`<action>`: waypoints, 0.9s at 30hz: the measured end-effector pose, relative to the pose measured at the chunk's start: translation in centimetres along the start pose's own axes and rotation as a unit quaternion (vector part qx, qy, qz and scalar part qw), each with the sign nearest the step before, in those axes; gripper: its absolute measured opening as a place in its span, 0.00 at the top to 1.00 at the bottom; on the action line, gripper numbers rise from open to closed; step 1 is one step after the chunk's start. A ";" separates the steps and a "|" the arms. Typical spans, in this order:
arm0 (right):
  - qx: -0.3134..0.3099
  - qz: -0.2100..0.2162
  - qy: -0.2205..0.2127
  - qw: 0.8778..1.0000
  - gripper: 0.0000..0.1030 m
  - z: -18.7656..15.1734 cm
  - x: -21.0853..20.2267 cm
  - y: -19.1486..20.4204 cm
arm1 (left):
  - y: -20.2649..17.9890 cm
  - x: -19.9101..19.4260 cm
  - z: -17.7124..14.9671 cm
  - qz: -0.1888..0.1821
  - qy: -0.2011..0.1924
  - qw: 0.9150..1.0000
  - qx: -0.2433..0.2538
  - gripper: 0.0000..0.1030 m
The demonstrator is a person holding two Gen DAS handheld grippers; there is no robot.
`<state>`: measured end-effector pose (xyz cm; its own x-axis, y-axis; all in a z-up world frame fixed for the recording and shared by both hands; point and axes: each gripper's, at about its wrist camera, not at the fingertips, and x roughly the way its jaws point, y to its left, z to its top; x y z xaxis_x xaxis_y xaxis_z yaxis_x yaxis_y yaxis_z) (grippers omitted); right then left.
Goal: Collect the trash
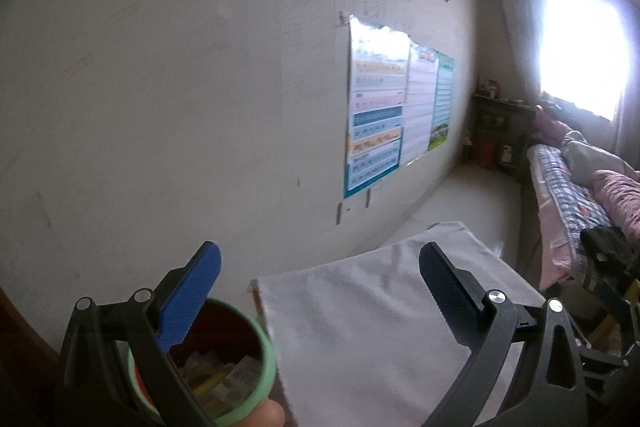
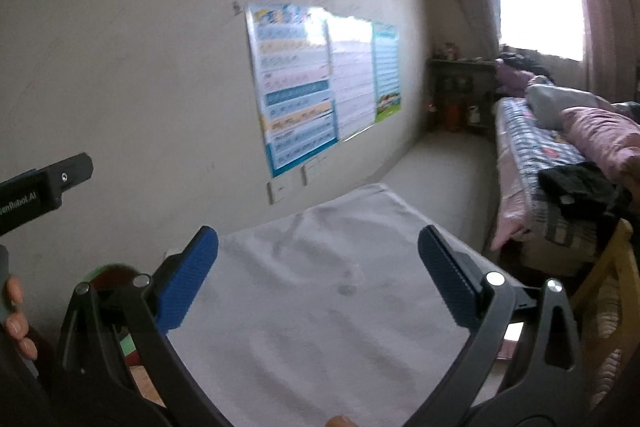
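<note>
white cloth (image 2: 320,307) covered the table beside the poster wall. both the left gripper (image 1: 320,291) and right gripper (image 2: 318,275) were spread, empty. trash sat in the green-rimmed bin (image 1: 256,359) at left; collecting looked nearly done, with any next move needing leftover scraps found.

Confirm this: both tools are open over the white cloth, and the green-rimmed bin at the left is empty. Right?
Not quite. The green-rimmed bin is not empty: the left wrist view shows crumpled wrappers inside it. The rest holds: the left tool and right tool are both open over the white cloth.
</note>
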<state>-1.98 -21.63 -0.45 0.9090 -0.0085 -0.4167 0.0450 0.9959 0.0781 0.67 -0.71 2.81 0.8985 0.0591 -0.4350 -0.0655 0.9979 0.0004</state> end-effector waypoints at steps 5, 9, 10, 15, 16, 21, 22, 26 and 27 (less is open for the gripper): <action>-0.009 0.032 0.025 0.999 0.04 -1.1 1.5 2.6 | 2.2 -0.7 -0.4 0.015 0.012 1.000 -0.011 0.08; -0.014 0.051 0.057 0.997 0.04 -2.2 2.9 4.4 | 3.9 -1.8 -0.4 0.024 0.006 0.999 -0.025 0.08; -0.020 0.056 0.062 0.996 0.04 -2.3 3.2 4.9 | 4.1 -1.9 -0.4 0.024 0.007 0.999 -0.028 0.07; -0.037 0.065 0.074 0.994 0.04 -2.6 4.1 6.8 | 5.3 -2.5 -0.3 0.033 0.007 0.999 -0.028 0.08; -0.037 0.067 0.075 0.994 0.04 -2.7 4.2 6.9 | 5.4 -2.5 -0.3 0.033 0.008 0.999 -0.028 0.08; -0.036 0.060 0.073 0.995 0.04 -2.9 4.0 6.4 | 5.3 -2.3 -0.5 0.032 0.013 0.999 -0.025 0.08; -0.034 0.056 0.071 0.995 0.04 -2.9 4.0 6.2 | 5.2 -2.2 -0.5 0.029 0.014 0.999 -0.024 0.08; -0.021 0.031 0.069 0.997 0.04 -3.2 3.7 4.2 | 4.0 -1.6 -0.6 0.015 0.020 1.000 -0.017 0.08; -0.017 0.025 0.071 0.997 0.04 -3.3 3.7 3.7 | 3.6 -1.4 -0.7 0.011 0.022 1.000 -0.017 0.08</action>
<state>0.21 -17.73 -4.67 0.8423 0.0520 -0.5365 -0.0160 0.9973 0.0716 -1.13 2.83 2.83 0.8769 0.0786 -0.4741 -0.0996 0.9948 -0.0192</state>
